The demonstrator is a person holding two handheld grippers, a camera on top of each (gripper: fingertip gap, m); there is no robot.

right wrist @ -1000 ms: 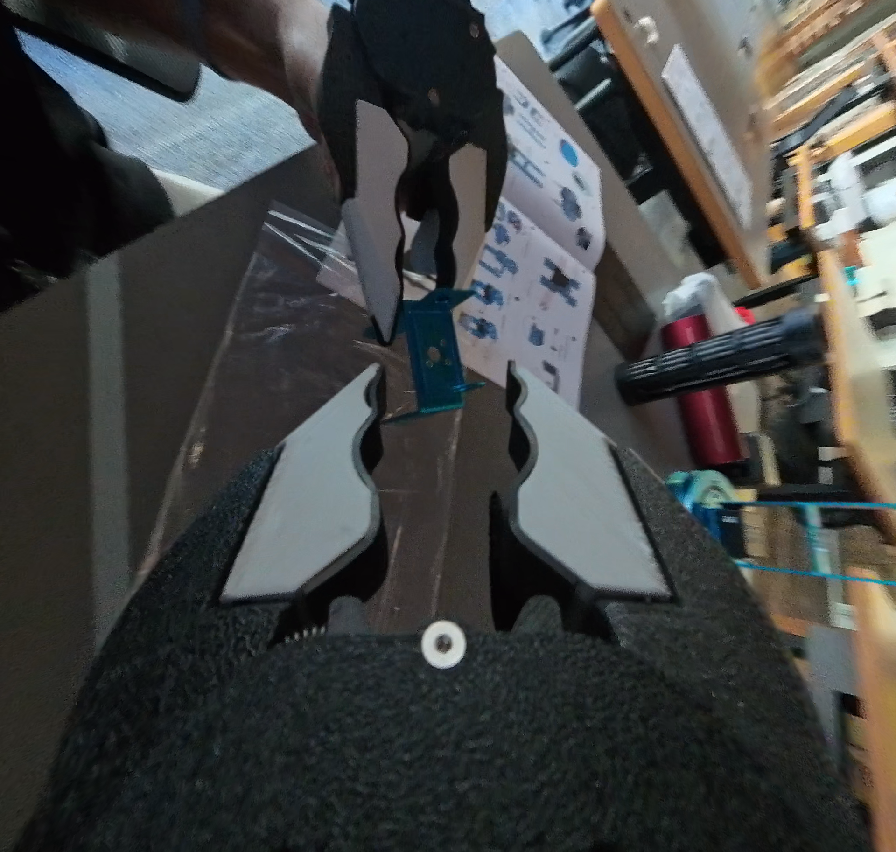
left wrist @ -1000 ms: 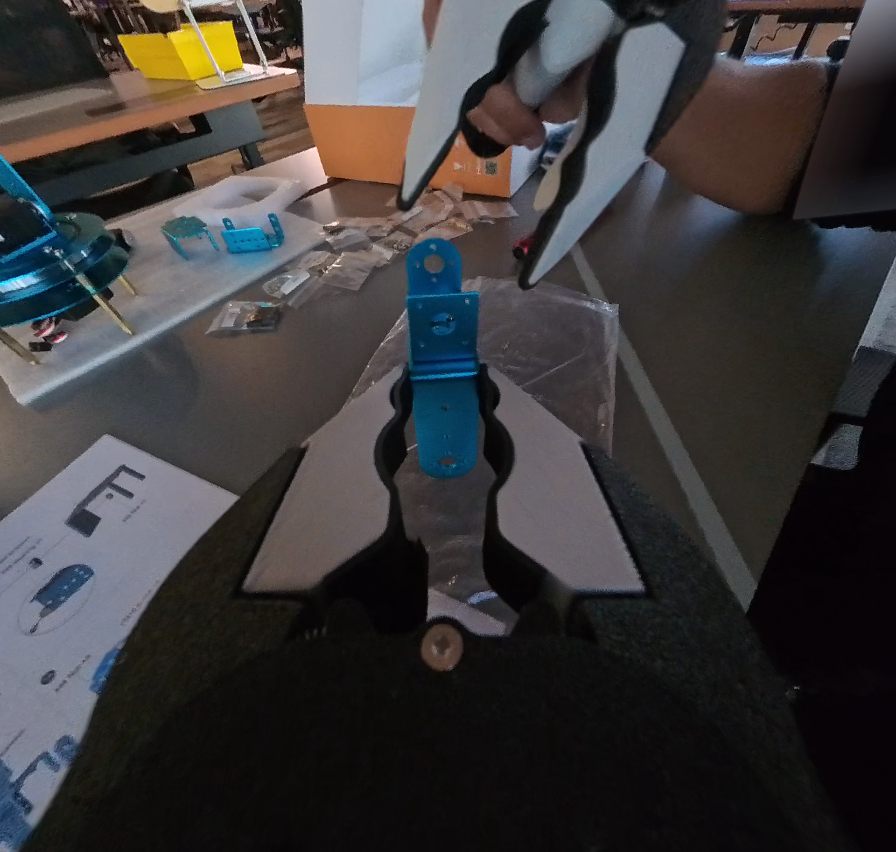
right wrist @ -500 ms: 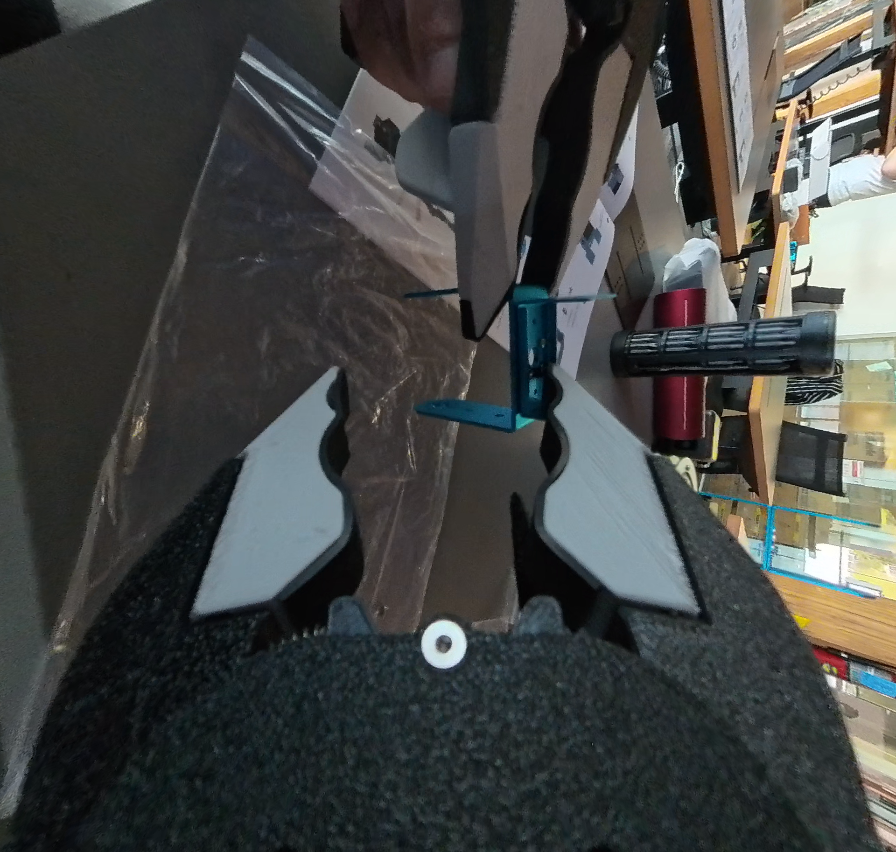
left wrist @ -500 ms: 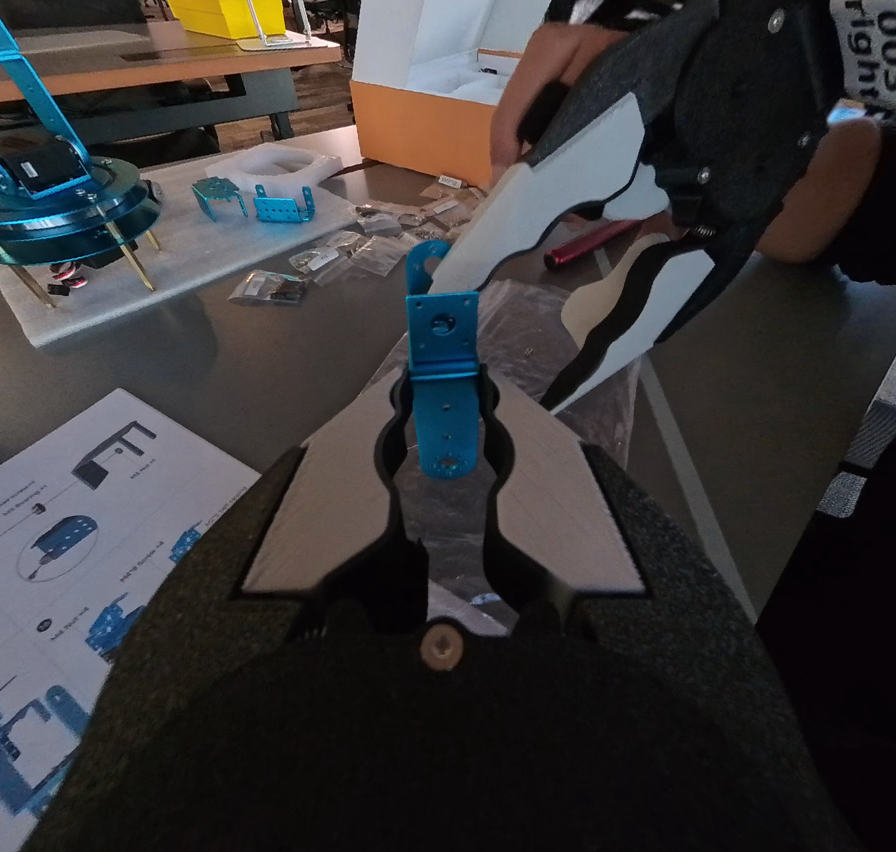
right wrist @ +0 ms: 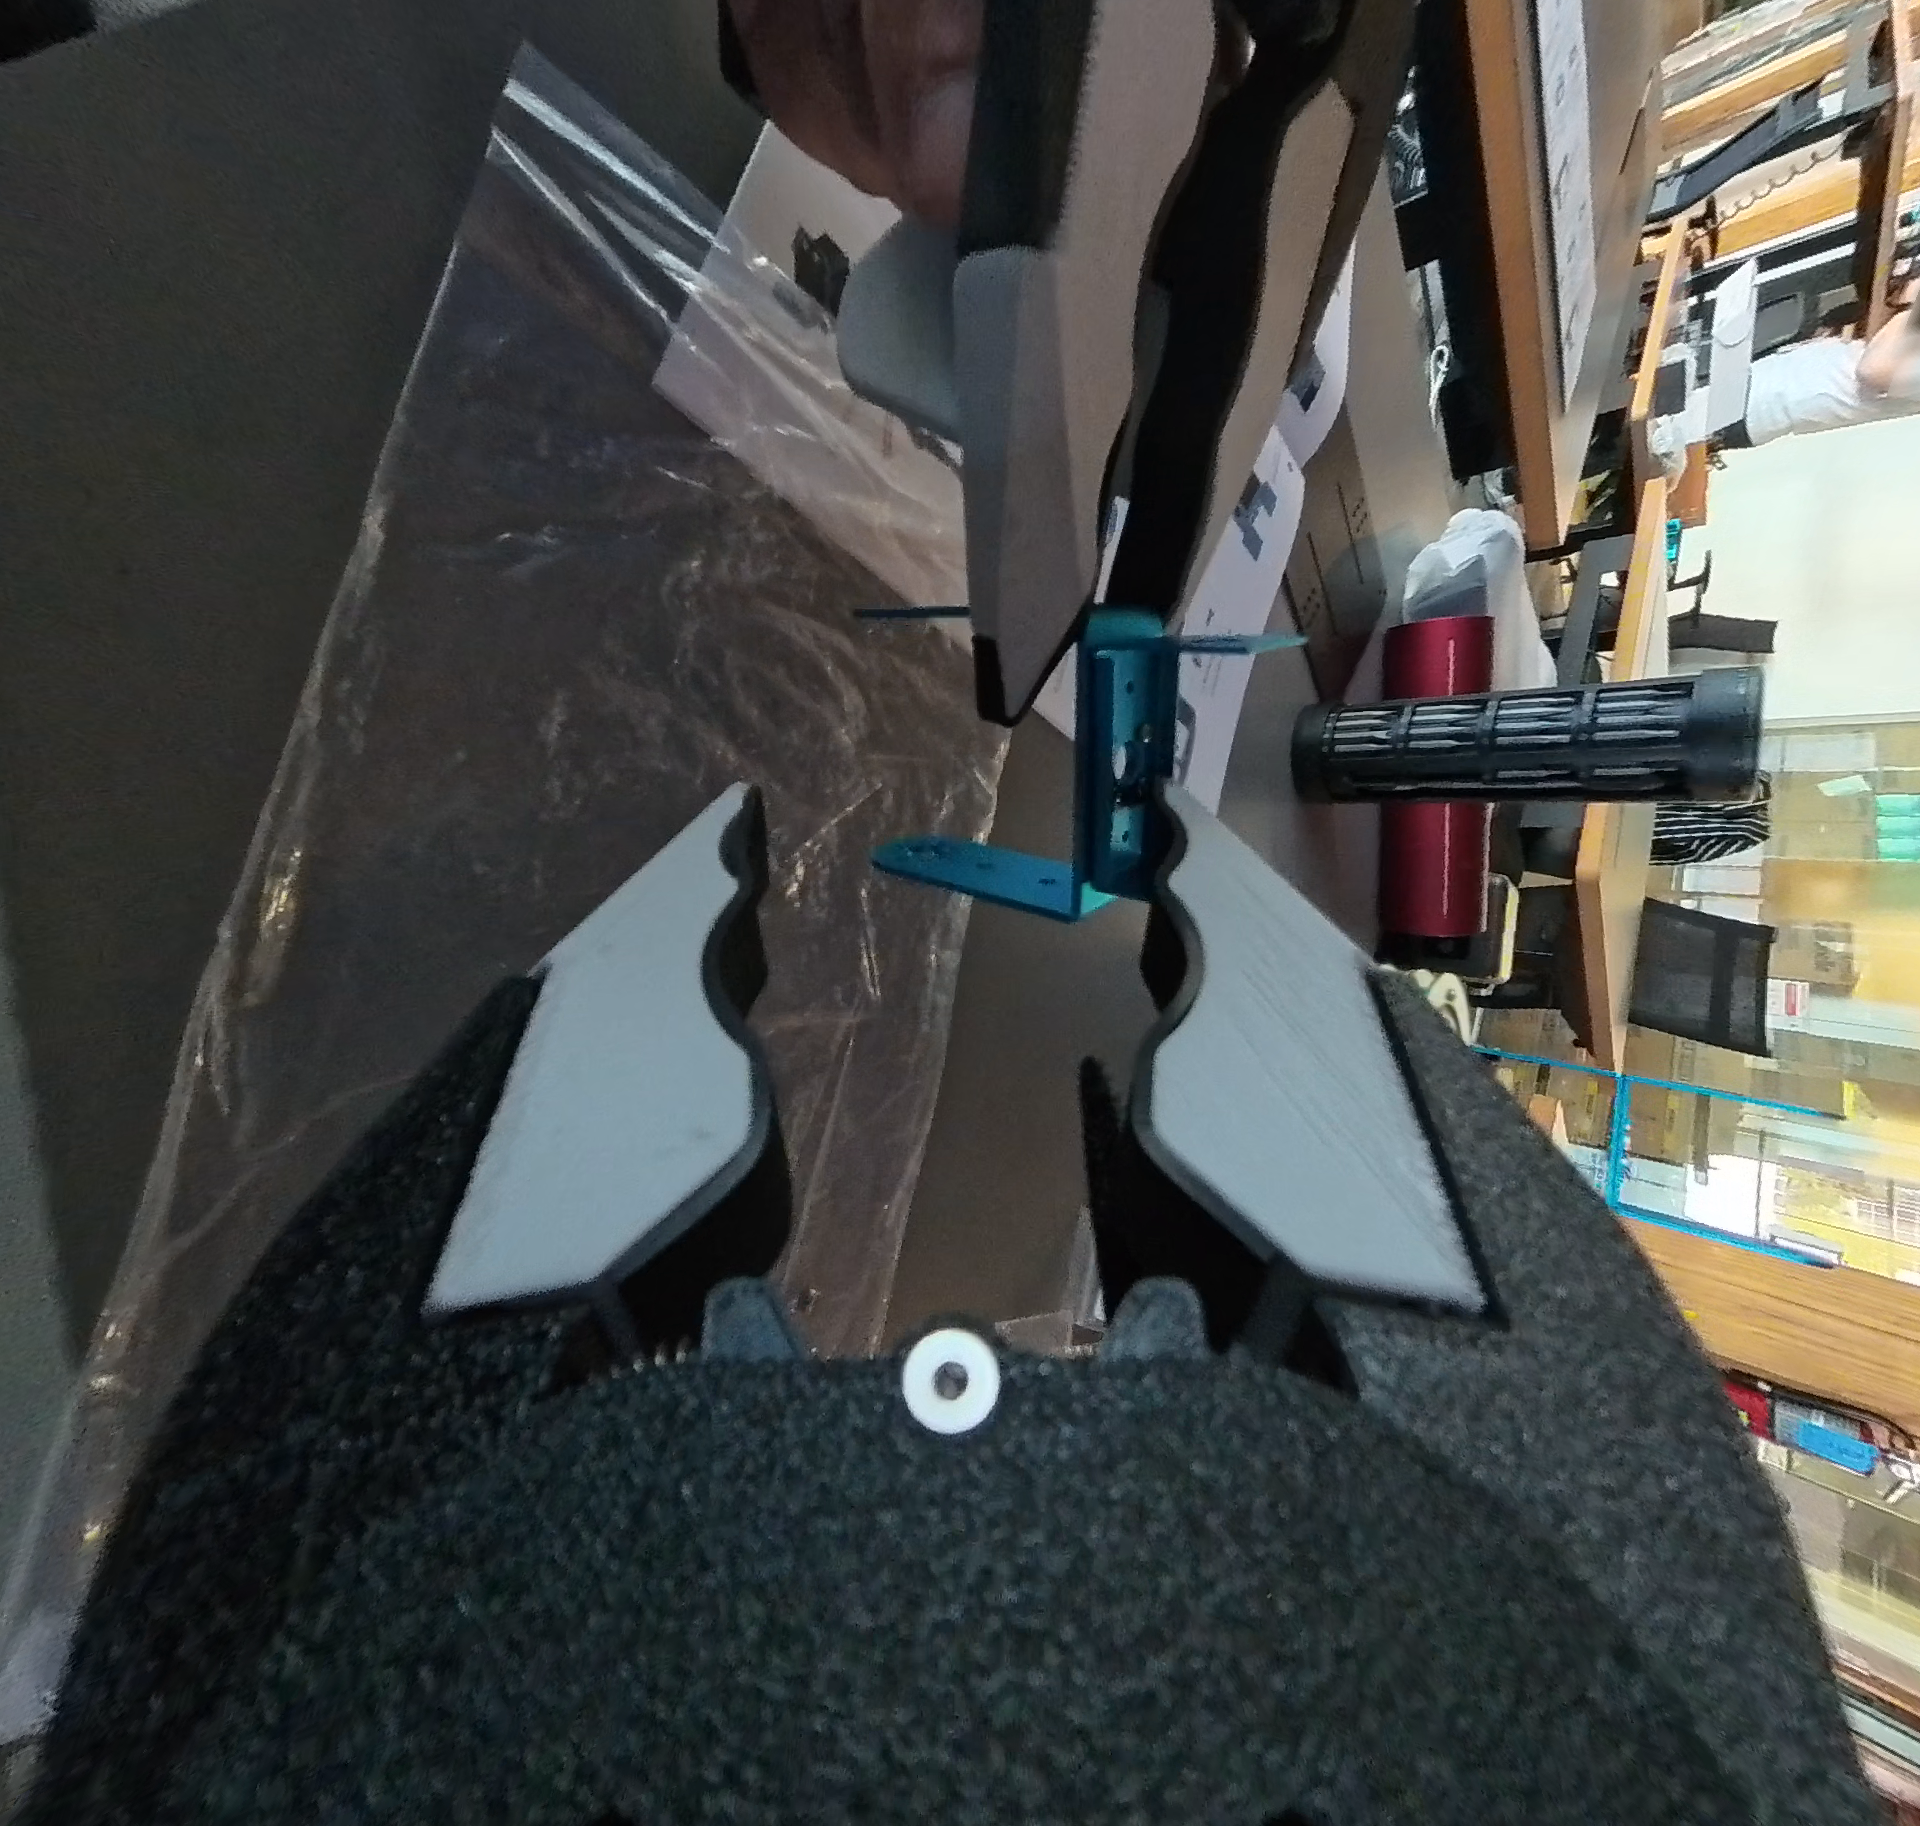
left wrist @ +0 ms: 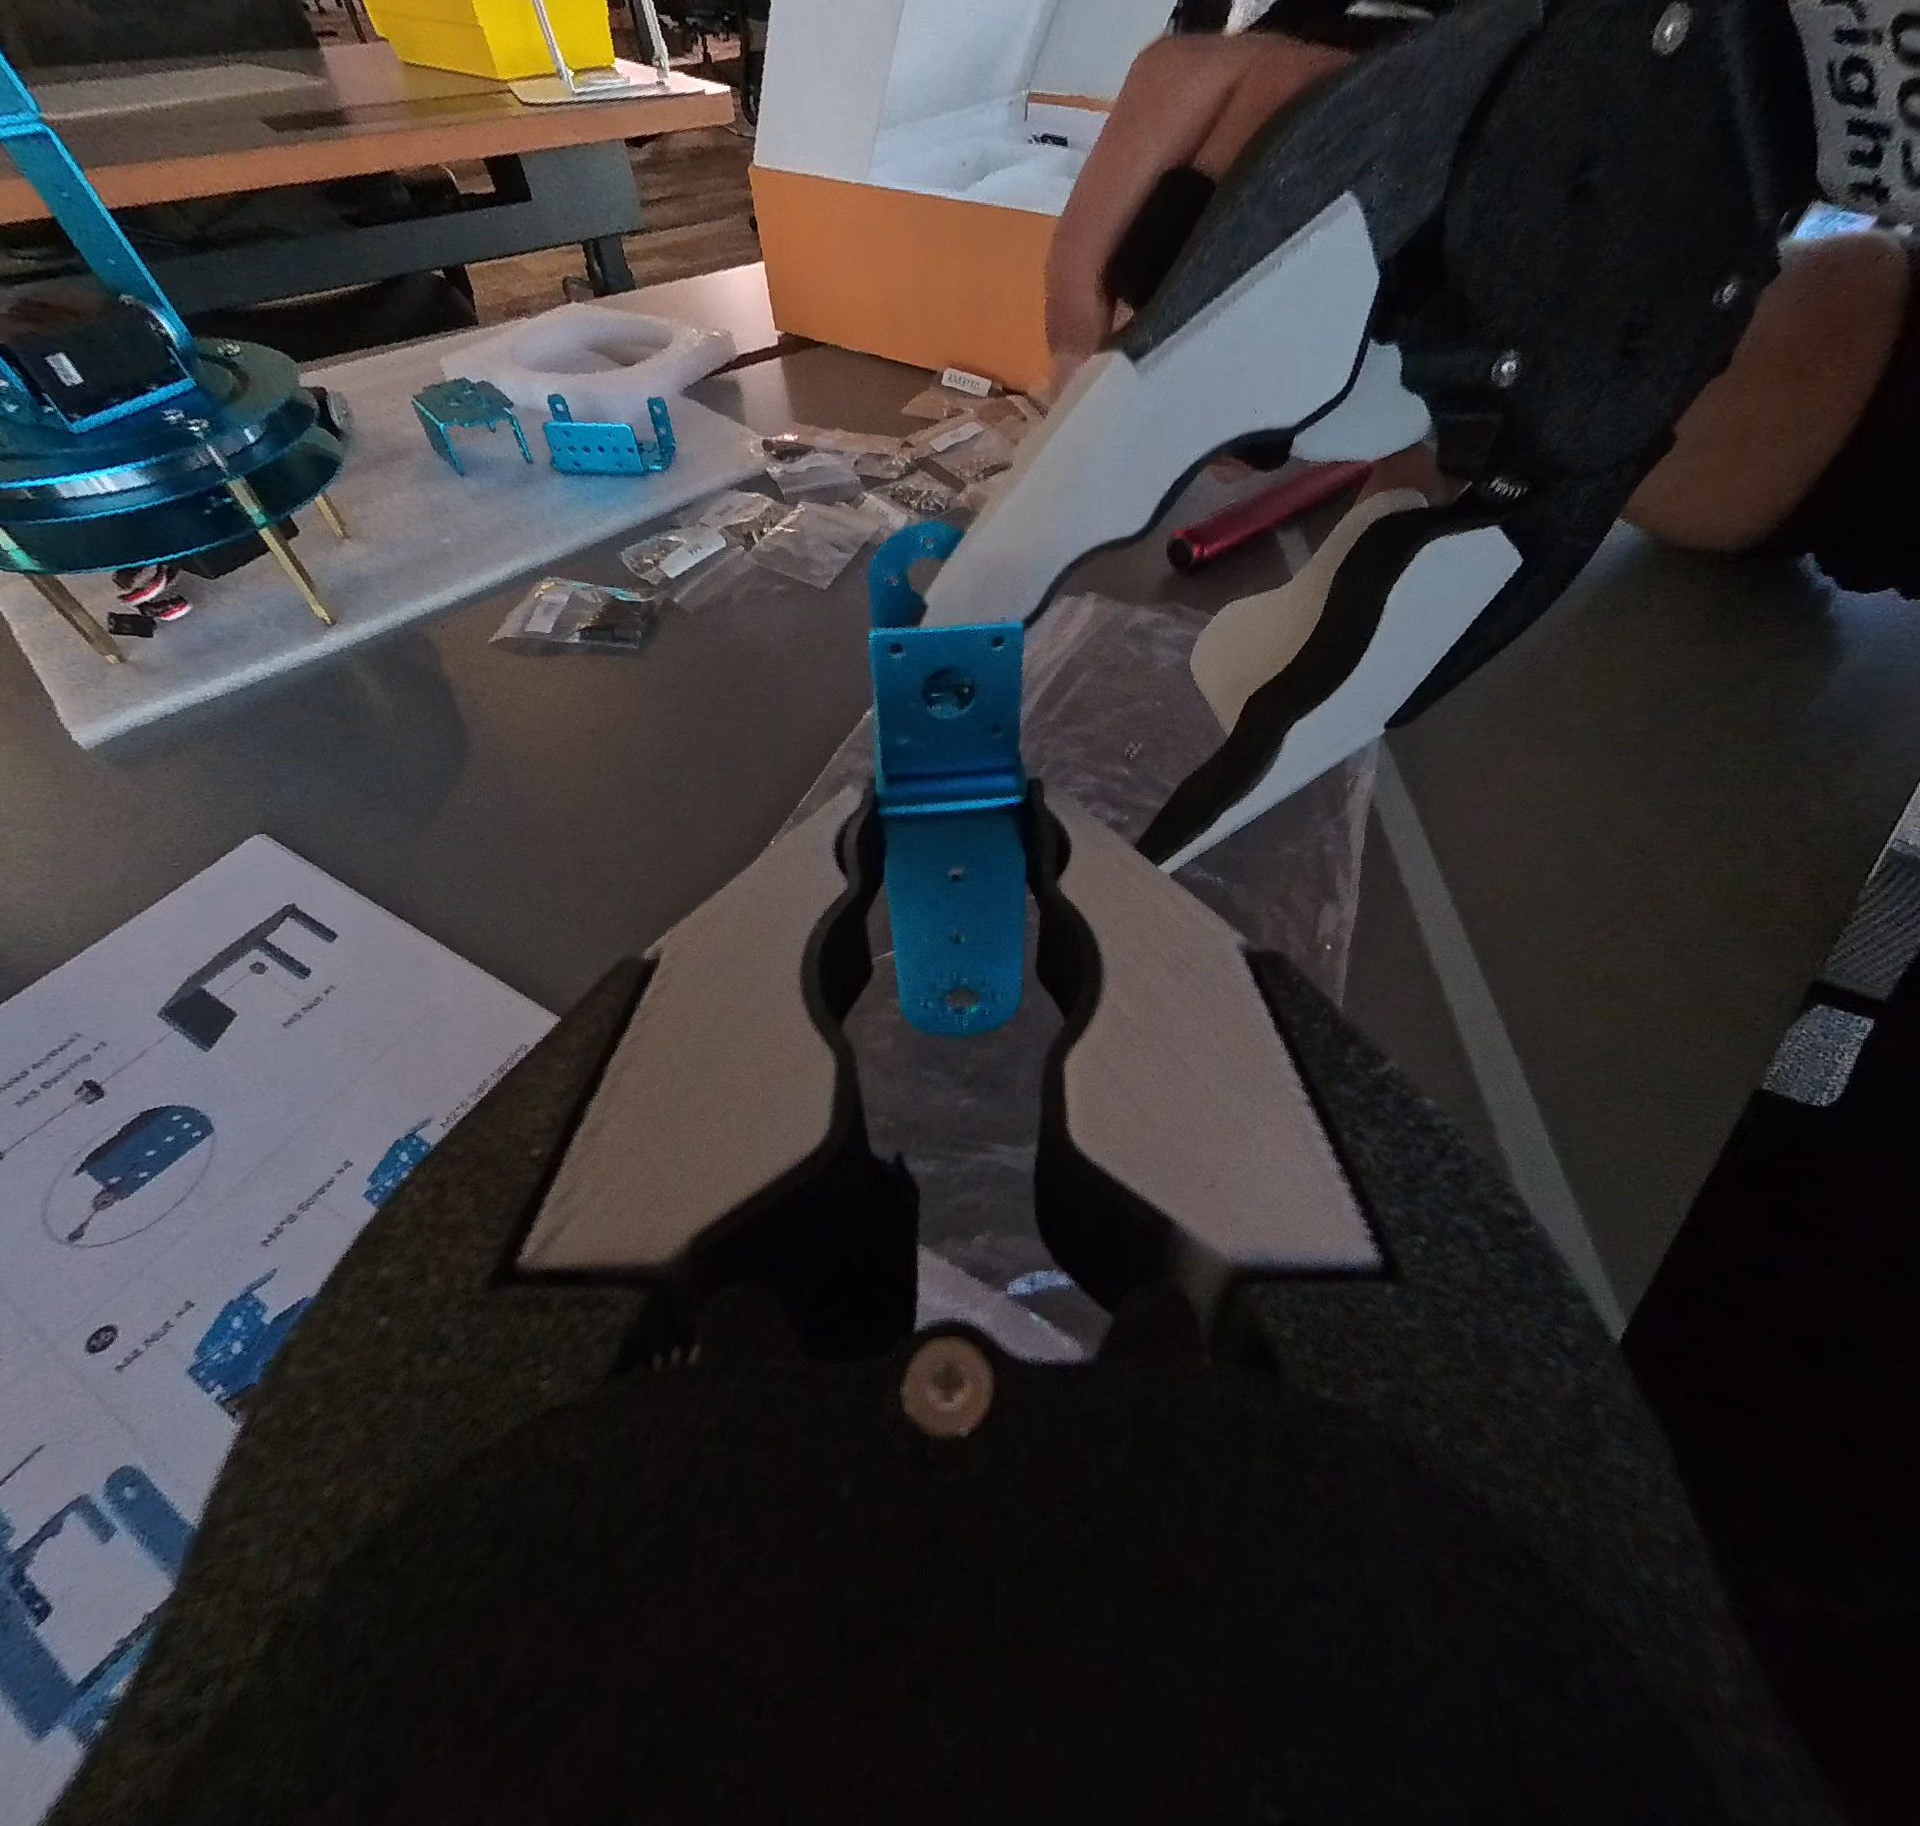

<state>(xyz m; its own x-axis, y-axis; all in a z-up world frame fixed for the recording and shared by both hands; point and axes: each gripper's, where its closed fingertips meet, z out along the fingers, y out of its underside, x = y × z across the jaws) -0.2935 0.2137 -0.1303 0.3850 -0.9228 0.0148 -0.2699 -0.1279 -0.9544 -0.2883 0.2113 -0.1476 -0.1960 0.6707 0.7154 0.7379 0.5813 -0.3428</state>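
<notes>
- Bracket first: a blue anodised metal bracket [left wrist: 948,820], bent into steps and drilled with small holes, sits up off the grey counter [left wrist: 623,810], pinched between the fingers of the left gripper [left wrist: 948,841], which press on its lower strip.
- Right gripper [right wrist: 956,841] comes in from the side with its fingers spread wide; its right fingertip [right wrist: 1179,831] is right against the bracket's upright plate, and the left one is well apart from it.
- From the left wrist view, one white finger [left wrist: 1143,457] of the right gripper crosses in front of the bracket's top lug.
- Under the bracket lies a crinkled clear plastic bag [left wrist: 1247,737], flat on the counter.
- A white illustrated instruction sheet [left wrist: 208,1101] lies to the near left.
- Farther back: small clear packets of hardware [left wrist: 727,550], two more blue brackets [left wrist: 608,441] on a white foam sheet, and an orange and white open box [left wrist: 894,259].
</notes>
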